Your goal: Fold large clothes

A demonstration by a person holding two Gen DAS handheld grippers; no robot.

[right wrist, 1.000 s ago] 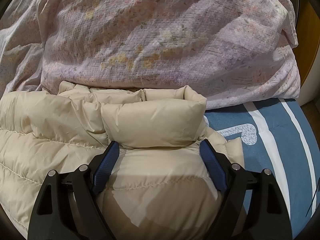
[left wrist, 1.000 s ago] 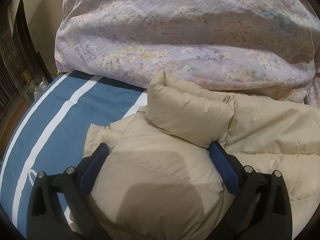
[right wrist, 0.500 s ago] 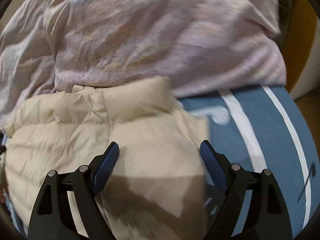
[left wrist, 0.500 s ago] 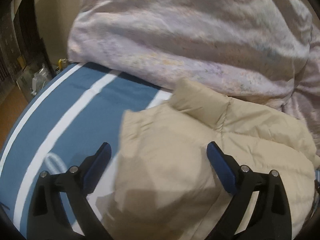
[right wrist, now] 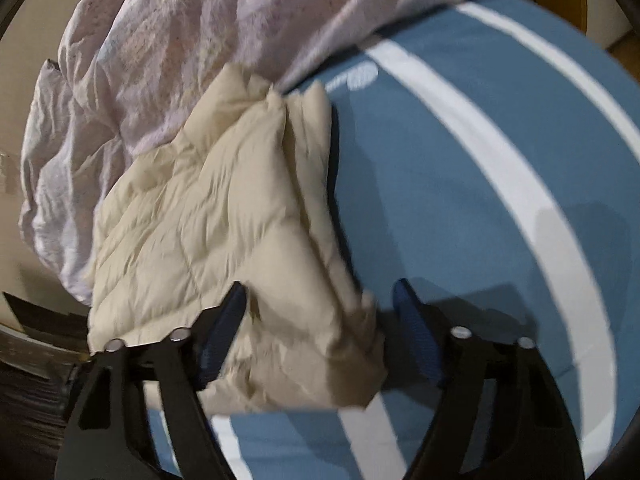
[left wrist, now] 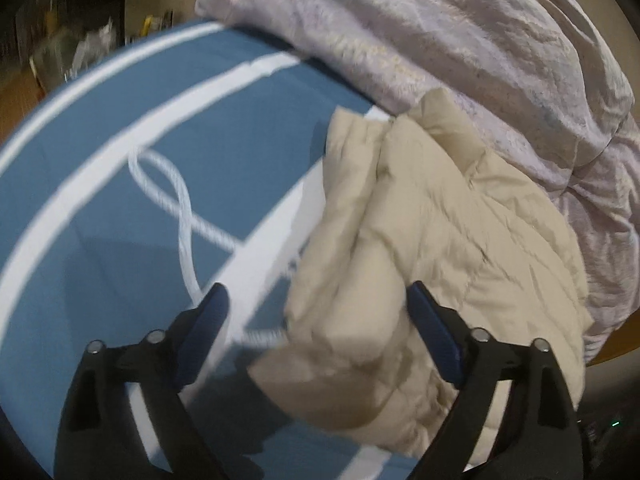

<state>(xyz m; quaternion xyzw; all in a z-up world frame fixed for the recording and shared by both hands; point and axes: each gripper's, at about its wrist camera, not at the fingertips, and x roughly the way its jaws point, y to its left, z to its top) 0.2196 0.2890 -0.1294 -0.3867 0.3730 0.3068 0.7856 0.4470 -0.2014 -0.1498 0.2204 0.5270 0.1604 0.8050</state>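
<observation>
Lying between both closing tools (left wrist: 316, 312) (right wrist: 318, 312), beige jacket (left wrist: 460, 216) untouched

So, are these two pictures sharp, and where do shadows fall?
Left wrist view: motion blur, worst at the far edge; the gripper shades the blue sheet. Right wrist view: blurred jacket folds; gripper shadow on the sheet. Fisheye bends the white stripes in both.
</observation>
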